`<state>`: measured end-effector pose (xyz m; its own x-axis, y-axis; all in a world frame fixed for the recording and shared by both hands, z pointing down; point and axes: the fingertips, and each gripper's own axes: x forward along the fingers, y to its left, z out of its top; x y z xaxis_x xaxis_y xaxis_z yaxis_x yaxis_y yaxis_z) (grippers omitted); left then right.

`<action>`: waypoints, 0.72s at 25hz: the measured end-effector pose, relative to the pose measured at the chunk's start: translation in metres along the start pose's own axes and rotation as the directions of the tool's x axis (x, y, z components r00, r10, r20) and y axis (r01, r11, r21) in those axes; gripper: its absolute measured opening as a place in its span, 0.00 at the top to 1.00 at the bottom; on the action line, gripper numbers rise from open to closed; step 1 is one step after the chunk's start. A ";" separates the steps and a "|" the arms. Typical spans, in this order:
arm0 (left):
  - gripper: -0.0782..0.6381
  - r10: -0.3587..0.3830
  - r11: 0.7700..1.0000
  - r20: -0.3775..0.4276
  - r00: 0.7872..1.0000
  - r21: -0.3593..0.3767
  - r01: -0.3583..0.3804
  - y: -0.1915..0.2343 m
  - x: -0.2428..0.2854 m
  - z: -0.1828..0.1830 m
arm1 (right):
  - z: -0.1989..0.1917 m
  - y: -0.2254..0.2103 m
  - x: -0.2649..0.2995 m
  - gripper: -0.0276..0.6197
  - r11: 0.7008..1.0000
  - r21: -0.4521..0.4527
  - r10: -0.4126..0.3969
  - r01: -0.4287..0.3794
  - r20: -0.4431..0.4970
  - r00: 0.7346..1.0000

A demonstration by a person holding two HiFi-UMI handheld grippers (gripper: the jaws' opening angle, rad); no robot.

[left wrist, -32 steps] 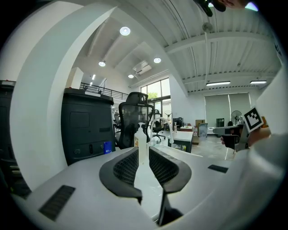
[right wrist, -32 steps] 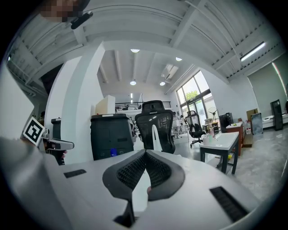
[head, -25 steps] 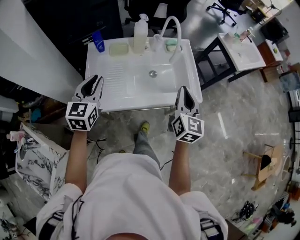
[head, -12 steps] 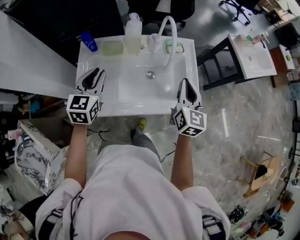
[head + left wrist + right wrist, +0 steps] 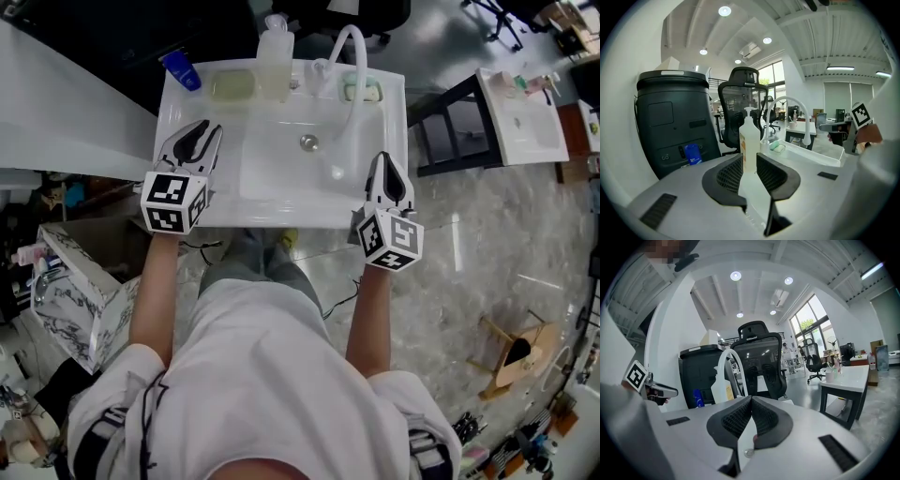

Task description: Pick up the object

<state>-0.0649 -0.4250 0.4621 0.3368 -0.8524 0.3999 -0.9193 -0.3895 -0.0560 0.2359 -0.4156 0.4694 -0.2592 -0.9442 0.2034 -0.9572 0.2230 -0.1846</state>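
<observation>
A white sink unit stands in front of me. Along its back edge lie a blue tube, a pale soap bar, a clear pump bottle, a white arched faucet and a green soap. My left gripper hovers open over the ribbed drainboard with nothing between its fingers. It faces the pump bottle, with the blue tube off to the left. My right gripper is shut and empty over the sink's right front rim. Its view shows the faucet.
A black bin and a black office chair stand behind the sink. A black table frame and a second white sink stand are on the right. A marble-patterned box sits on the floor at the left.
Both grippers have moved forward over the sink as the person stepped closer. The left now hangs over the drainboard, the right over the right front rim. Jaw states look unchanged.
</observation>
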 end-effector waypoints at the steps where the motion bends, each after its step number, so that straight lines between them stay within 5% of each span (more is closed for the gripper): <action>1: 0.78 -0.004 1.000 -0.002 1.000 0.000 0.004 0.001 0.003 0.000 | 0.000 -0.001 0.002 0.95 1.000 -0.001 -0.004 0.004 0.000 1.000; 18: 0.77 -0.095 0.994 -0.079 0.992 0.055 0.099 0.020 0.091 -0.010 | 0.005 -0.028 0.052 0.95 0.997 -0.010 -0.074 0.074 0.011 0.997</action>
<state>-0.0548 -0.5068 0.5060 0.4053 -0.7817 0.4741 -0.8689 -0.4906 -0.0661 0.2500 -0.4725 0.4805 -0.1859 -0.9608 0.2057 -0.9751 0.1545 -0.1593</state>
